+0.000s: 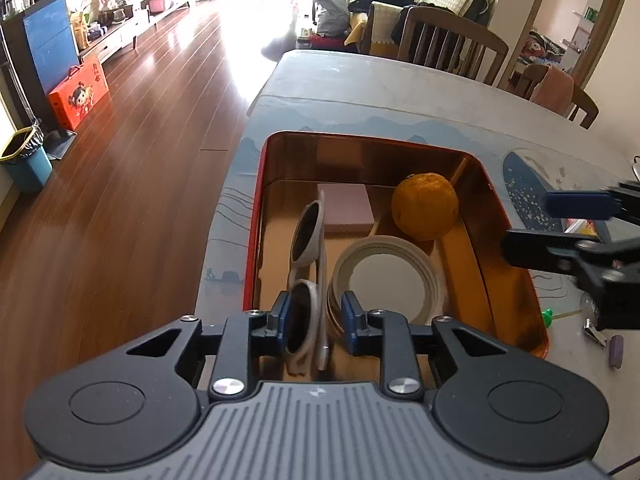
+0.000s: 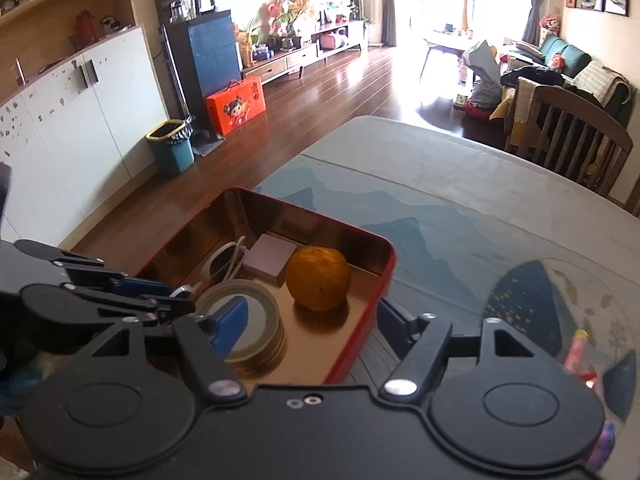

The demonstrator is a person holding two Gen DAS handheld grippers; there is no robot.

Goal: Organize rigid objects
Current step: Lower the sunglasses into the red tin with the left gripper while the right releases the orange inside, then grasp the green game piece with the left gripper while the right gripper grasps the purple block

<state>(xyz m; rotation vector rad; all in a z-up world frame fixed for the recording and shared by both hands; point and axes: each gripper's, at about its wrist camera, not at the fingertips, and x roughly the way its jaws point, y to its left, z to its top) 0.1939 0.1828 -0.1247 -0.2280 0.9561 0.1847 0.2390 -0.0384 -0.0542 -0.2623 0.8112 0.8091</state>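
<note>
A red tin box [image 1: 256, 216] with a gold inside sits on the table. In it lie white sunglasses [image 1: 308, 236], a pink block [image 1: 348, 208], an orange [image 1: 425, 205] and a round lid [image 1: 386, 280]. My left gripper [image 1: 316, 316] is low in the box, its blue pads on either side of the near lens of the sunglasses, with a gap on the right side. My right gripper [image 2: 312, 326] is open and straddles the box's near right wall [image 2: 360, 328], left finger over the lid [image 2: 240, 320]. The orange [image 2: 318, 276] and pink block [image 2: 270, 260] lie beyond it.
Small items lie on the table right of the box: a green cap [image 1: 547, 314], a metal clip [image 1: 594, 330], a purple piece [image 1: 617, 350] and a pink tube [image 2: 576, 350]. Wooden chairs [image 1: 448, 46] stand at the table's far side. The table's left edge drops to wood floor.
</note>
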